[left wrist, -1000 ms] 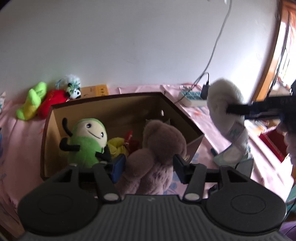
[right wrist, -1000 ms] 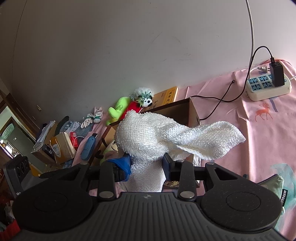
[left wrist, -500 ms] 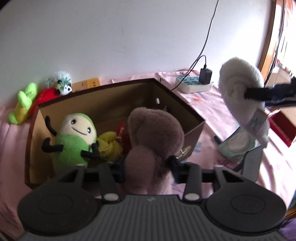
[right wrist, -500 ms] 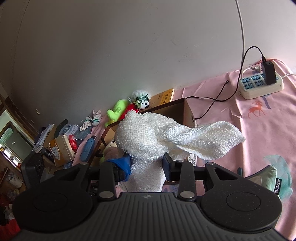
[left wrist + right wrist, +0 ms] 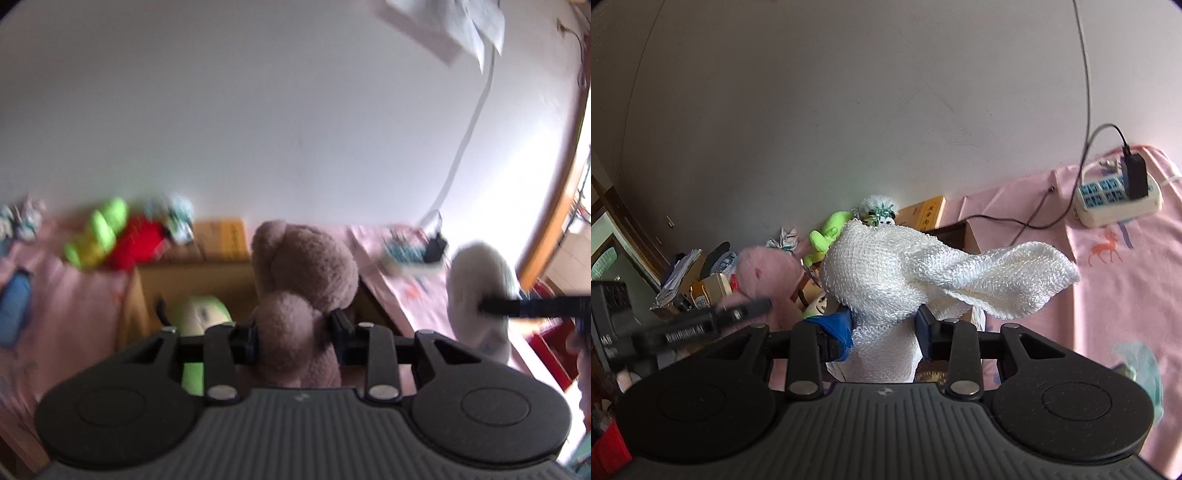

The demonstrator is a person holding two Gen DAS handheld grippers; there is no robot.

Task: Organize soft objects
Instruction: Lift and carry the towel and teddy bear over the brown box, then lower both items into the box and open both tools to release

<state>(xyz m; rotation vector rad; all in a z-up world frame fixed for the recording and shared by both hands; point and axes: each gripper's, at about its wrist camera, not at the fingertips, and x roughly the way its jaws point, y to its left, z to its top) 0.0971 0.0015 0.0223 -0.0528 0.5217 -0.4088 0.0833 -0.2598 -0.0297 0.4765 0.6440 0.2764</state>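
My left gripper (image 5: 291, 332) has its jaws closing, pads pressed into a brown teddy bear (image 5: 306, 266) that hangs above the open cardboard box (image 5: 136, 295). A green-and-cream plush (image 5: 201, 314) lies inside the box. In the right wrist view the bear (image 5: 764, 269) and the left gripper's finger (image 5: 701, 325) appear at the left, blurred. My right gripper (image 5: 884, 328) is shut on a white knitted cloth (image 5: 894, 269), whose loose flap hangs to the right. The left wrist view shows this cloth (image 5: 476, 291) right of the box, above the pink tablecloth.
A lime plush (image 5: 103, 236), a red plush (image 5: 136, 243) and a yellow carton (image 5: 221, 236) sit against the wall behind the box. A power strip (image 5: 1115, 195) with a charger and cable lies at the right. A teal pouch (image 5: 1137, 365) lies near my right gripper.
The left gripper closed on the teddy bear and rose, lifting it above the box's rim. The right gripper with the white cloth has barely moved.
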